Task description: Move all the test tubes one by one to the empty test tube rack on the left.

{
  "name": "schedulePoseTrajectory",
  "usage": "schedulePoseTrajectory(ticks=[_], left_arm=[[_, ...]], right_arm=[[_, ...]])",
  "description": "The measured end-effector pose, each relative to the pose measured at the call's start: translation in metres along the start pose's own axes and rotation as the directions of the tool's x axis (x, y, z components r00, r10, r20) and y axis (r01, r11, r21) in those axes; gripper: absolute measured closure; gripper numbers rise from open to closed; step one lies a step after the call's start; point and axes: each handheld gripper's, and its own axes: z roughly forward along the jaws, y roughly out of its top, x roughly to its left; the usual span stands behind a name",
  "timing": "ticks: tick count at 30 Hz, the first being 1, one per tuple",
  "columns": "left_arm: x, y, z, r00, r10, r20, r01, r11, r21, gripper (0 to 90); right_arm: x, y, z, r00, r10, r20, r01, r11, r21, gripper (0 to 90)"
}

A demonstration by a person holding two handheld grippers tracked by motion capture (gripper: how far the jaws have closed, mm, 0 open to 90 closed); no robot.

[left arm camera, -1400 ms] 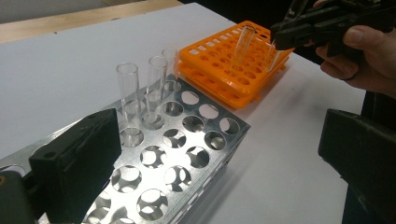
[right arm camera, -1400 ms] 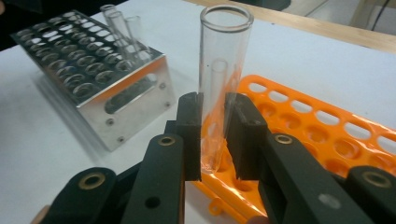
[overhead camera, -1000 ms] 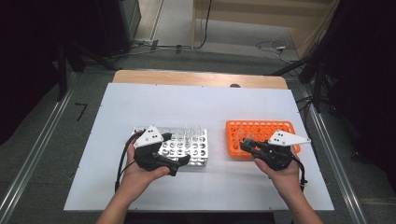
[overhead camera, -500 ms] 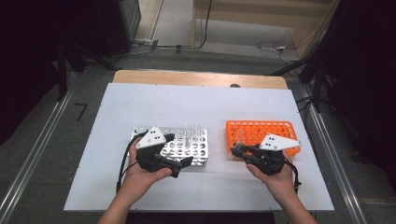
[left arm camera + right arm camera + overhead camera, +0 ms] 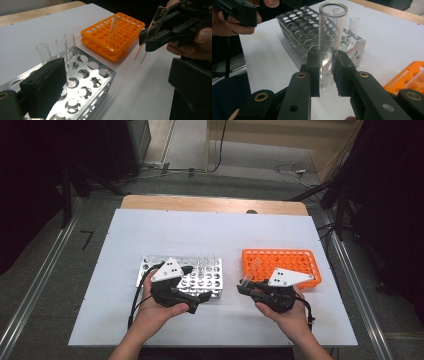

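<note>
My right gripper (image 5: 243,288) (image 5: 326,57) is shut on a clear empty test tube (image 5: 329,35) (image 5: 246,281) (image 5: 140,53), held upright just above the white table between the two racks. The metal rack (image 5: 210,280) (image 5: 82,82) (image 5: 307,27) holds three clear tubes (image 5: 61,46) (image 5: 207,262) at its far end. An orange rack (image 5: 290,262) (image 5: 112,35) has one tilted tube (image 5: 114,23) (image 5: 255,265) in it. My left gripper (image 5: 197,292) (image 5: 117,75) is open, its jaws wide apart over the metal rack's near corner.
The white table top (image 5: 200,235) stretches bare behind the racks, with a wooden strip (image 5: 210,204) at its far edge. In the right gripper view the other hand and gripper (image 5: 237,11) sit at the top left.
My right gripper has moved left and a little nearer, off the orange rack into the gap between the racks, carrying the tube. The left gripper has hardly moved.
</note>
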Motion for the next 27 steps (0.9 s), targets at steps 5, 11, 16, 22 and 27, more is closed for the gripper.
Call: schedulePoseTrajectory(ticks=[5,11,16,22,27], left_arm=[[-0.005,0.002,0.001,0.9999,0.011,0.012,-0.011,0.9999,-0.002,4.0],[-0.01,0.003,0.002,0.9993,0.02,0.033,-0.019,0.9998,-0.008,6.2],[-0.014,0.004,0.001,0.9979,0.037,0.052,-0.035,0.9986,-0.038,17.0],[-0.02,0.005,0.002,0.9942,0.052,0.095,-0.046,0.997,-0.061,34.9],[-0.025,0.005,0.007,0.9906,0.063,0.121,-0.057,0.9968,-0.057,45.8]], right_arm=[[0.005,0.001,0.003,0.9997,-0.006,-0.022,0.006,1.0,0.005,73.7],[0.011,0.001,0.008,0.9987,-0.006,-0.05,0.007,1.0,0.011,73.7],[0.016,0.001,0.012,0.9977,-0.016,-0.066,0.017,1.0,0.022,73.7],[0.021,0.002,0.017,0.9959,-0.026,-0.087,0.028,0.999,0.032,73.7],[0.028,0.002,0.023,0.9936,-0.034,-0.108,0.038,0.998,0.04,73.7]])
